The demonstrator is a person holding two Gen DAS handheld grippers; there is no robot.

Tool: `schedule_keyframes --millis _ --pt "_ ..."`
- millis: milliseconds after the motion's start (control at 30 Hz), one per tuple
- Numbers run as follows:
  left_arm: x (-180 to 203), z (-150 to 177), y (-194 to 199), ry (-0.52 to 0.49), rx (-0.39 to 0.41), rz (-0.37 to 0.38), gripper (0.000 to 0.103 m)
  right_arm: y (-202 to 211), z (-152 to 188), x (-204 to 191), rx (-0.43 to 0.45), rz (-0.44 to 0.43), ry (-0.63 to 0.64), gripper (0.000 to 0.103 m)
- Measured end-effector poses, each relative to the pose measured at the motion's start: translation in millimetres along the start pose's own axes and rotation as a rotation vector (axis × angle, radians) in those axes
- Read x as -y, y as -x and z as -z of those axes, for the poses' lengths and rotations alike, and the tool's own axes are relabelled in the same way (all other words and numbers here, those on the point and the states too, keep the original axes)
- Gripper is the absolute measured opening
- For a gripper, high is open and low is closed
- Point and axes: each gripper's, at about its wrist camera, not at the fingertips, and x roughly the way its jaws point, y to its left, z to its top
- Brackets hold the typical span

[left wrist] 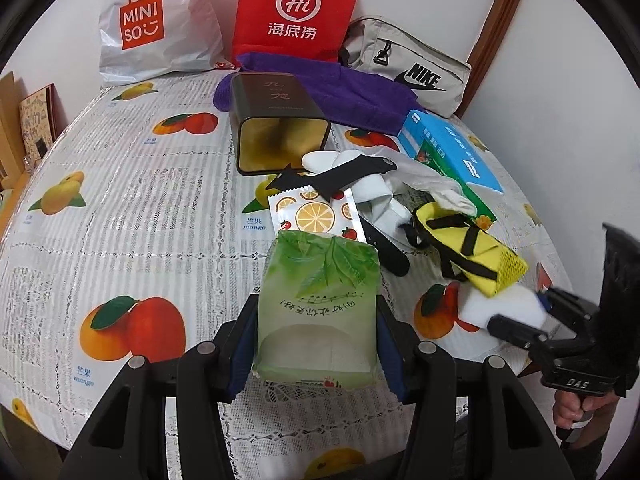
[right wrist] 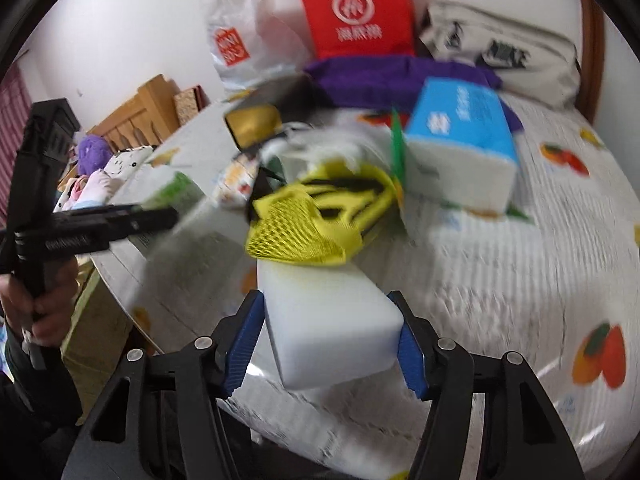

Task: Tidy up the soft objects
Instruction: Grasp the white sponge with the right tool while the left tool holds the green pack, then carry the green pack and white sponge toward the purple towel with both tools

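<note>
My left gripper (left wrist: 316,308) is shut on a green tissue pack (left wrist: 320,300), its blue pads pressing both sides just above the fruit-print table (left wrist: 120,208). My right gripper (right wrist: 325,300) is shut on a white sponge block (right wrist: 332,320), which touches a yellow mesh pouch with black straps (right wrist: 316,220). In the left wrist view the right gripper (left wrist: 536,312) comes in from the right, with the sponge (left wrist: 500,304) below the yellow pouch (left wrist: 468,248). The right wrist view is blurred. It shows the left gripper (right wrist: 120,220) with the green pack (right wrist: 176,192) at the left.
Mid-table lie a lemon-print sachet (left wrist: 316,212), a black strap (left wrist: 348,172), white cloth (left wrist: 420,180), a blue tissue box (left wrist: 448,152) and a tipped black tin (left wrist: 276,124). A purple towel (left wrist: 332,88), Miniso bag (left wrist: 152,20), red bag (left wrist: 296,8) and Nike pouch (left wrist: 408,64) line the back.
</note>
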Motion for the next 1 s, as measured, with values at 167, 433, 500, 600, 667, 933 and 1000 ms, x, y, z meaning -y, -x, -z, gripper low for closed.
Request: schedule_keyframes --millis 167,433,500,600,667,933,1000 --pt "-0.1 0.0 0.8 0.0 -0.001 0.005 0.051 3.6 11.1 10.2 -0.018 -0.051 -0.041 0.058" --pt "1.3 0.3 -2.6 0.003 -0.01 0.008 0.051 10.1 18.4 33.0 -0.006 0.187 -0.082 0.059" --pt "2.7 0.5 -4.2 -0.001 -0.014 0.006 0.051 4.8 15.8 33.3 -0.014 0.187 -0.077 0.061" --pt "3.7 0.0 -5.2 -0.001 -0.016 0.009 0.051 -3.5 11.8 30.8 0.0 0.199 -0.066 0.061" --pt "3.2 -0.3 -4.6 0.0 -0.009 0.003 0.051 -3.2 10.7 30.2 0.015 0.209 -0.055 0.058" --pt "-7.5 -5.4 -5.6 0.02 0.024 -0.075 0.051 14.8 16.2 56.8 -0.001 0.378 -0.124 0.058" --pt "-9.0 -6.3 -8.0 0.024 0.019 -0.073 0.051 18.0 15.8 63.8 0.016 0.4 -0.164 0.058"
